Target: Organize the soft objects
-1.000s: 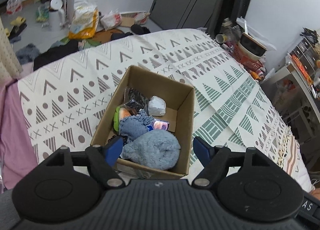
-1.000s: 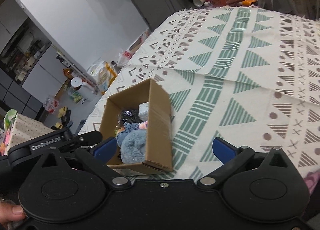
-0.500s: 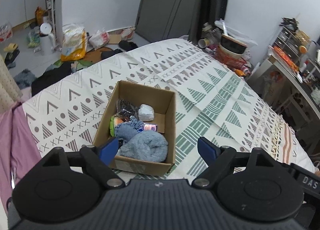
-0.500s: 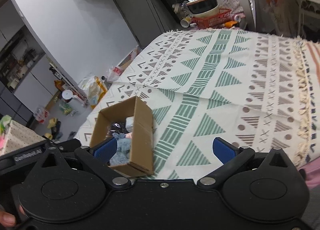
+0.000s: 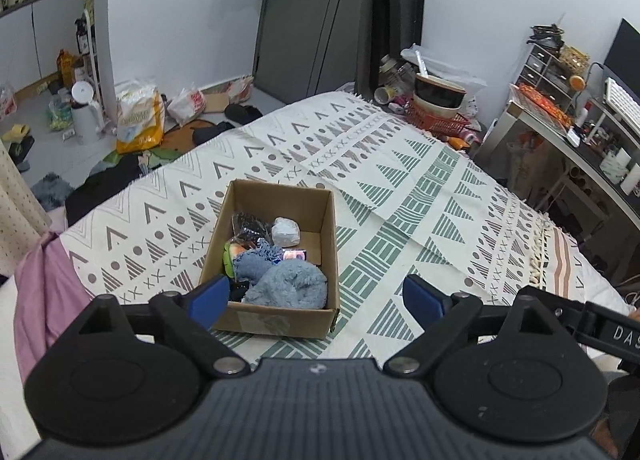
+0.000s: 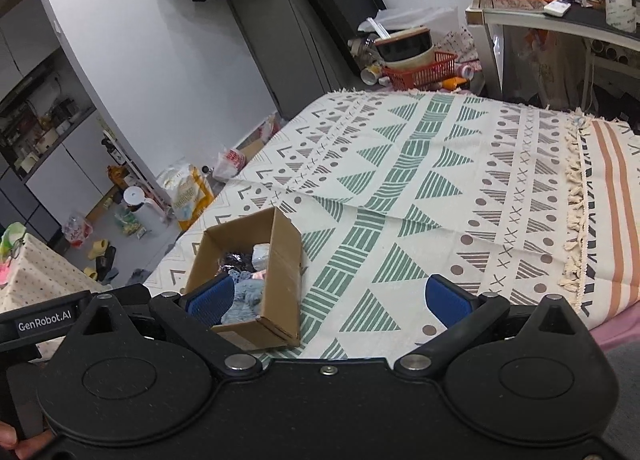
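Left wrist view: your left gripper point(image 5: 316, 296), jaws wide and empty, hovers nearest the cardboard box point(image 5: 276, 318) of soft objects point(image 5: 286, 286) straight ahead below; your right gripper point(image 6: 326, 300), equally wide, sits farther off.

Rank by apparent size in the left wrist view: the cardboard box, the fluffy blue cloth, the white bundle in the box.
1. cardboard box
2. fluffy blue cloth
3. white bundle, though it lies farther from the camera.
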